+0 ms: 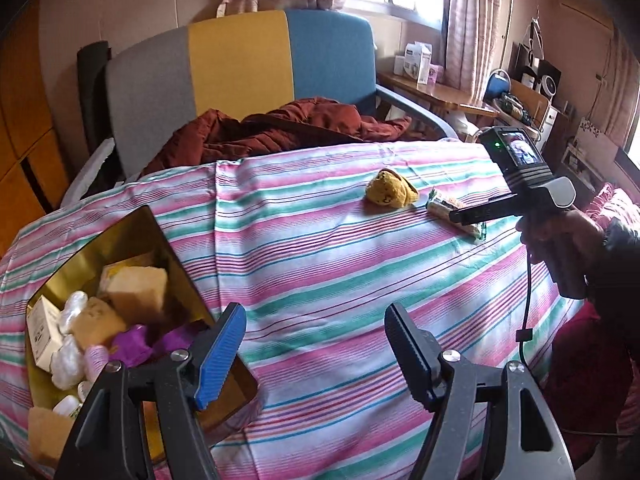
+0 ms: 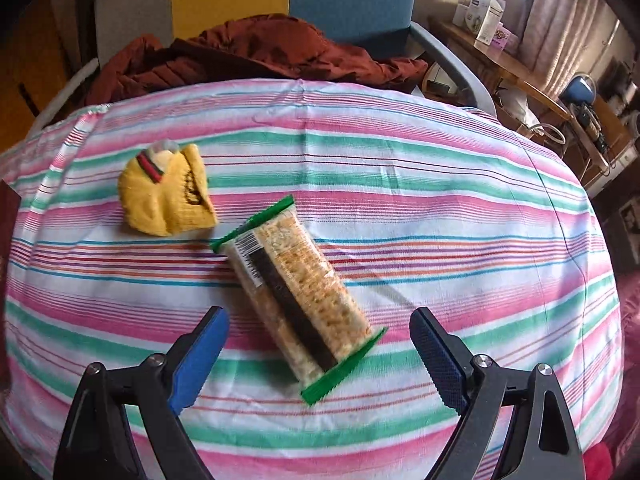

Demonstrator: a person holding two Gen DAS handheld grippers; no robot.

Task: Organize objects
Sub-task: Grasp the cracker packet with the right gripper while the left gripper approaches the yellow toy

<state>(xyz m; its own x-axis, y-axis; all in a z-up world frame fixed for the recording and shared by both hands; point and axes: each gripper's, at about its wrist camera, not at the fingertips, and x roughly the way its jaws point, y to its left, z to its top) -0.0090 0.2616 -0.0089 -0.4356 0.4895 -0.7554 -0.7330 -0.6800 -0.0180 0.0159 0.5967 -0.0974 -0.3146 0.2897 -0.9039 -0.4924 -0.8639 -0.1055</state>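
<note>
A cracker packet with green sealed ends lies slanted on the striped cloth. My right gripper hovers over its near end, jaws open and apart from the wrapper. A rolled yellow sock sits just left of the packet's far end. Seen from the left wrist, the yellow sock and the cracker packet lie at the far right, with the right gripper above the packet. My left gripper stands open and empty beside a gold box that holds several items.
Behind the table stands a grey, yellow and blue chair with a rust-red garment heaped on its seat. A wooden desk with small boxes runs along the right wall. A person's hand holds the right gripper's handle.
</note>
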